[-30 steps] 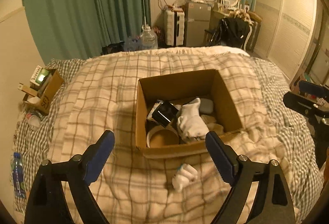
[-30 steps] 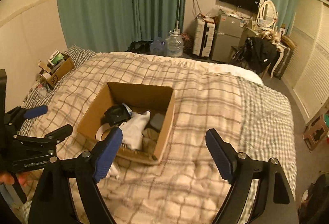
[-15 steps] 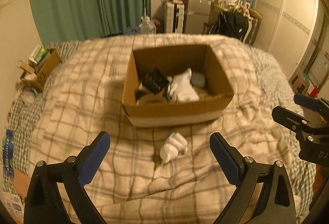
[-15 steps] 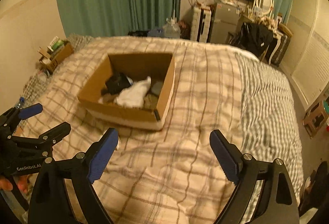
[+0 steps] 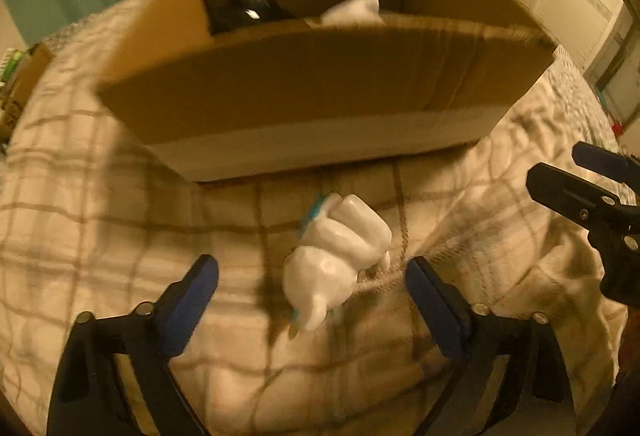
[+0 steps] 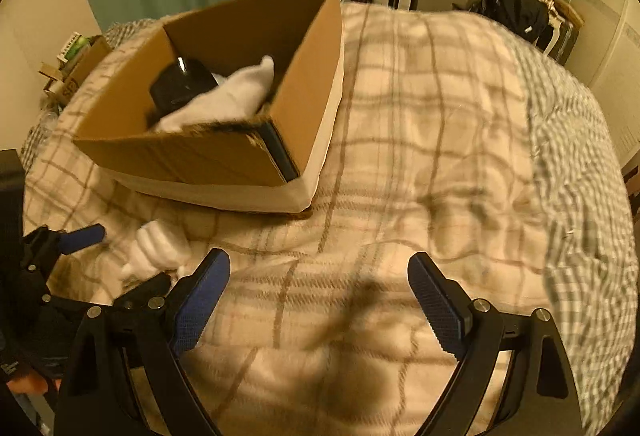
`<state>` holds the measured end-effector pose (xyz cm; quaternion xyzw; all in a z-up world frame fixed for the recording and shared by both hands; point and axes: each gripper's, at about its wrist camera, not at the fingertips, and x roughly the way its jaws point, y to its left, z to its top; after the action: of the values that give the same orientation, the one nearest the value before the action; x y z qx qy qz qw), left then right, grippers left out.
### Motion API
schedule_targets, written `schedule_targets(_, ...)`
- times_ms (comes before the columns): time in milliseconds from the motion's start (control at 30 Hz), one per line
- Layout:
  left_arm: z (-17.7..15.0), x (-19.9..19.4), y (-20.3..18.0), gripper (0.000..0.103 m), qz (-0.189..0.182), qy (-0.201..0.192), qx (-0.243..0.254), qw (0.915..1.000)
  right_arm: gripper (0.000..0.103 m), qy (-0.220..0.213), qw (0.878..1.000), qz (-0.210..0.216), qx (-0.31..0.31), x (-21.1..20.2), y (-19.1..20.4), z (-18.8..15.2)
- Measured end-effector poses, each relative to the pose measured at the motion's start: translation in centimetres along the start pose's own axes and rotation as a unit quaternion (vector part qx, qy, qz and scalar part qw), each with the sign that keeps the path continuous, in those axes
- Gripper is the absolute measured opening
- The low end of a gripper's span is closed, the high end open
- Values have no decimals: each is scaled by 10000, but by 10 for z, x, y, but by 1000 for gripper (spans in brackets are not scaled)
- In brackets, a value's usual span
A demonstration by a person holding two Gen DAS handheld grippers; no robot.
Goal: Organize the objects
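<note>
A white tooth-shaped figure with a blue part lies on the plaid blanket in front of the cardboard box. My left gripper is open, its fingers on either side of the figure and not touching it. The figure also shows in the right wrist view, left of my open, empty right gripper. The box holds a black object and a white cloth.
The plaid blanket covers the bed, with a checked sheet at the right. A small carton of items sits at the bed's far left. Green curtains and furniture stand behind.
My left gripper has dropped low and moved forward, so the white figure now lies between its fingers. My right gripper has also lowered and come closer to the box.
</note>
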<state>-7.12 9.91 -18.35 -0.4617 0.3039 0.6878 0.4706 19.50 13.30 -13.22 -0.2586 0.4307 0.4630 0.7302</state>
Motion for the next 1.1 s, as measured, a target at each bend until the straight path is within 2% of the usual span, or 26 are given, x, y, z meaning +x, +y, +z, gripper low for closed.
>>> schedule_targets(100, 1, 13, -3, 70, -128, 180, 114, 9997, 91, 128, 9999, 65, -2, 15, 2, -1)
schedule_targets(133, 0, 16, -4, 58, -186, 221, 148, 9995, 91, 172, 9998, 74, -14, 19, 3, -2)
schedule_targets(333, -7, 2, -5, 58, -224, 69, 259, 9994, 91, 158, 9998, 65, -98, 15, 7, -2)
schedule_targets(467, -13, -21, -3, 58, -210, -81, 155, 9996, 91, 6, 9999, 87, -129, -8, 10, -3)
schedule_targets(767, -25, -118, -4, 58, -204, -862, 43, 9961, 90, -617, 9976, 7, -325, -91, 24, -1)
schedule_targets(967, 11, -177, -7, 58, -133, -1445, 122, 9893, 90, -1071, 9931, -48, -486, -149, 31, 9)
schedule_targets(1100, 35, -202, -8, 58, -113, -1723, 148, 9849, 90, -1288, 9901, -89, -550, -170, 33, 24)
